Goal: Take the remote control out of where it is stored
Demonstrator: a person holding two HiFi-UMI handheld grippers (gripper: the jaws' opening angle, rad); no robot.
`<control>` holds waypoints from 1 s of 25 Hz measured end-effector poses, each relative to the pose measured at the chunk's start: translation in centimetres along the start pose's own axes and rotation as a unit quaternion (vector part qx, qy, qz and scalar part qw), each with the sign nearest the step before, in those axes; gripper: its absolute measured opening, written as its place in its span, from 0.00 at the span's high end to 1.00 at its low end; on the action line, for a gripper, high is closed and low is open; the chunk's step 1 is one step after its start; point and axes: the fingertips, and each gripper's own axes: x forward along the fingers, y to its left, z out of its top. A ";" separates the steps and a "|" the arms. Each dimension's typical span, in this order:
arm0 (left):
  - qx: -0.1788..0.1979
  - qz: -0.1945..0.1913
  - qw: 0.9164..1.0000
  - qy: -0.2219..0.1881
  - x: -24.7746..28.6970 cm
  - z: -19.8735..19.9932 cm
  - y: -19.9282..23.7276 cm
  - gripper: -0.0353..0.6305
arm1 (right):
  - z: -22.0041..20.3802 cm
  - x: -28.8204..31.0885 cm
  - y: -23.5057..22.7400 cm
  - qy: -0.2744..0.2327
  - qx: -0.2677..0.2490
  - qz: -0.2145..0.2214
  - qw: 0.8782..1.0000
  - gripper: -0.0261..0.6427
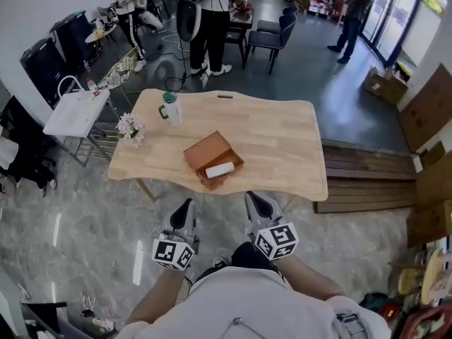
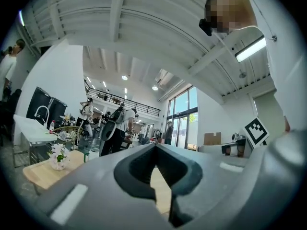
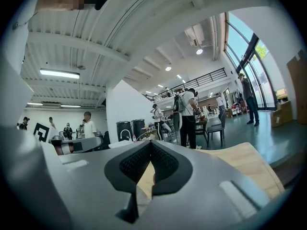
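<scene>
Head view: the remote control [image 1: 219,169], white, lies in an open brown box [image 1: 209,151] on the wooden bench [image 1: 282,140], near the middle of its near edge. A green-lidded cup [image 1: 170,109] stands toward the far left corner, and a small bunch of flowers [image 1: 131,128] sits at the left edge. The left gripper [image 1: 185,207] and right gripper [image 1: 256,200] hang side by side short of the near edge, well apart from the box. In each gripper view the fingers meet at the tips with nothing between them.
</scene>
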 end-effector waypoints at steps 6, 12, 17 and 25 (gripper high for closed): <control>-0.004 -0.018 1.000 0.010 3.8 -0.4 1.0 0.95 | 0.3 1.9 -2.9 0.002 0.007 -0.024 1.000 0.92; 0.009 -0.008 1.000 -0.004 10.2 0.9 3.4 0.95 | 2.9 7.3 -7.1 -0.020 0.006 -0.014 1.000 0.92; 0.025 0.003 1.000 -0.015 16.5 1.4 5.4 0.95 | 5.4 12.5 -11.5 -0.034 0.001 0.001 0.999 0.92; 0.056 0.037 0.998 0.013 23.5 0.7 7.4 0.95 | 6.1 19.1 -16.7 -0.007 0.014 0.044 0.999 0.92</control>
